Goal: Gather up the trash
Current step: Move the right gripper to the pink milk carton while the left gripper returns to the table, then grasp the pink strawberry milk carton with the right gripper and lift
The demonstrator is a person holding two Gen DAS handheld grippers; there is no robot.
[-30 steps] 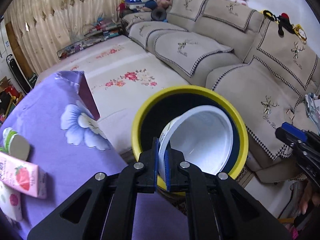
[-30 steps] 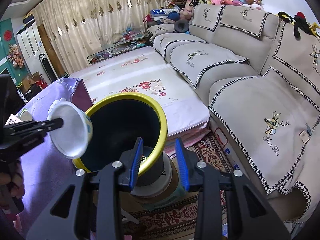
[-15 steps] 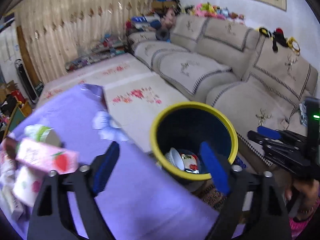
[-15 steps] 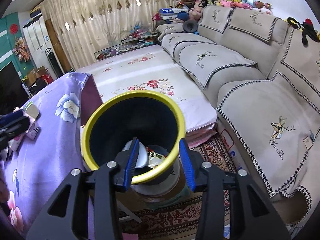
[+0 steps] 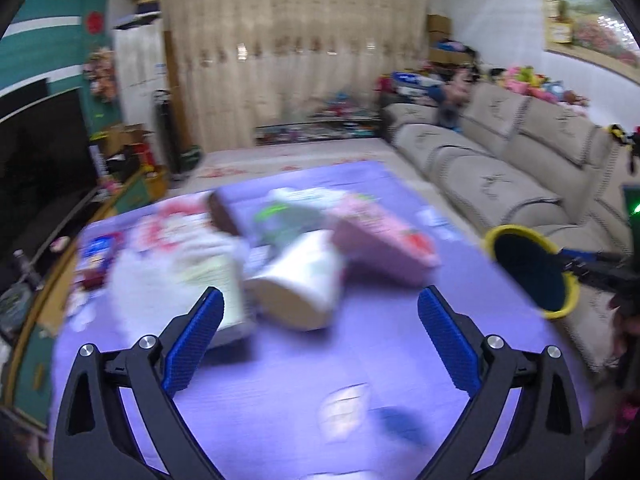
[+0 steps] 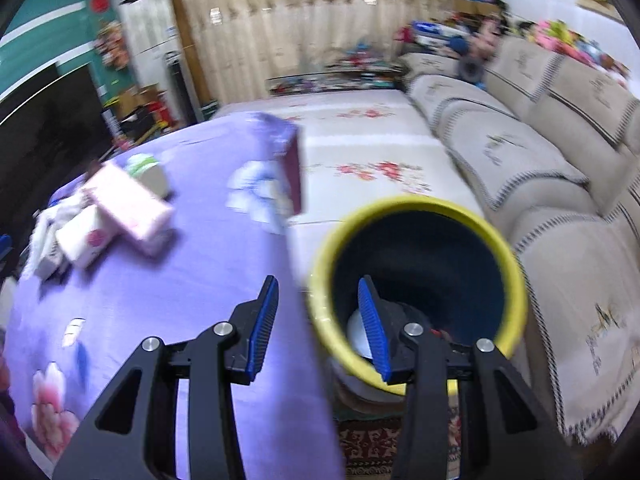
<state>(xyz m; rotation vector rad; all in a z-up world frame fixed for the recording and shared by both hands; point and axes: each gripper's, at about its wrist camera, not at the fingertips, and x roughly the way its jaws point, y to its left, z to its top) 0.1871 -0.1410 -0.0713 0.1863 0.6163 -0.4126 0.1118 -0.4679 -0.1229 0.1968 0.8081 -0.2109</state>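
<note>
A yellow-rimmed dark bin (image 6: 416, 276) stands beside the purple-clothed table (image 6: 152, 304); a white cup (image 6: 358, 334) lies inside it. My right gripper (image 6: 318, 300) is open and empty, straddling the bin's near rim. My left gripper (image 5: 320, 316) is wide open and empty above the table, facing a blurred pile of trash: a white cup on its side (image 5: 300, 280), a pink carton (image 5: 380, 240) and white packets (image 5: 176, 264). The pile also shows in the right wrist view, with the pink carton (image 6: 128, 204) on top. The bin shows at the right of the left wrist view (image 5: 528, 268).
A beige sofa (image 6: 560, 184) runs along the right. A floral bed cover (image 6: 360, 152) lies beyond the table. A patterned rug (image 6: 372, 448) lies under the bin. A dark TV (image 5: 40, 168) stands at the left.
My left gripper let the white cup fall into the bin, opened wide and swung left to face the trash pile. My right gripper shifted left to the bin's rim.
</note>
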